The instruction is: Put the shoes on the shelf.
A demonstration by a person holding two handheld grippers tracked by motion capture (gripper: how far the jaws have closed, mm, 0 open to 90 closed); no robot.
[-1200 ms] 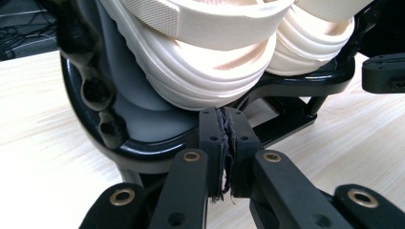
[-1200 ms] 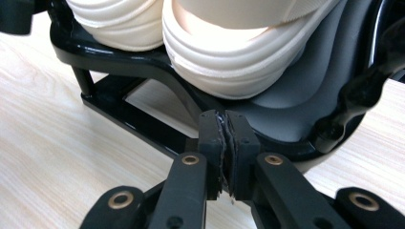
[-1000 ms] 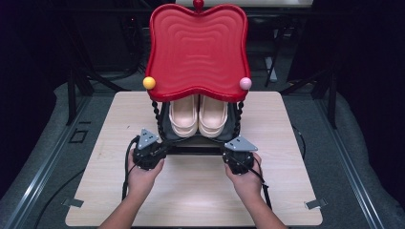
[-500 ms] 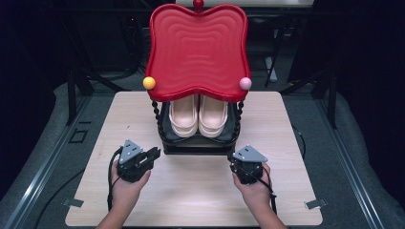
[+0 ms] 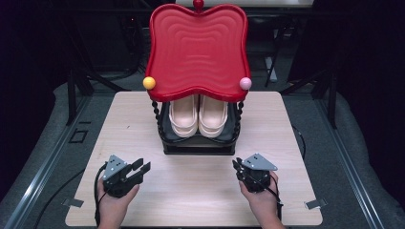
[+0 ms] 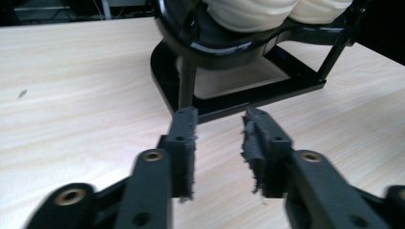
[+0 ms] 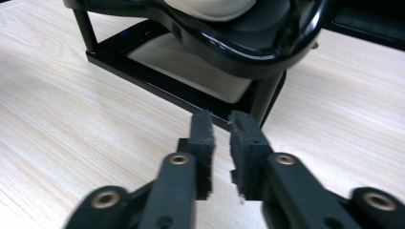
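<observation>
A two-tier stand with a wavy red top tray (image 5: 198,47) and a black frame (image 5: 198,145) stands at the middle back of the table. A pair of cream shoes (image 5: 198,117) sits on its lower black shelf. My left gripper (image 5: 142,167) rests near the front left, open and empty, pointing at the stand. In the left gripper view its jaws (image 6: 219,119) stand apart short of the stand's base (image 6: 239,102), with the shoes (image 6: 253,12) above. My right gripper (image 5: 236,165) is at the front right; its jaws (image 7: 222,121) are open by a narrow gap and empty, near a stand leg (image 7: 267,95).
The light wooden table (image 5: 191,195) has bare surface between both hands and on either side of the stand. A yellow ball (image 5: 149,83) and a pink ball (image 5: 245,83) tip the red tray's front corners. Dark floor and metal rails surround the table.
Both grippers have drawn back from the stand's front corners toward the table's front edge. The left one also moved outward to the left. The stand and shoes have not moved.
</observation>
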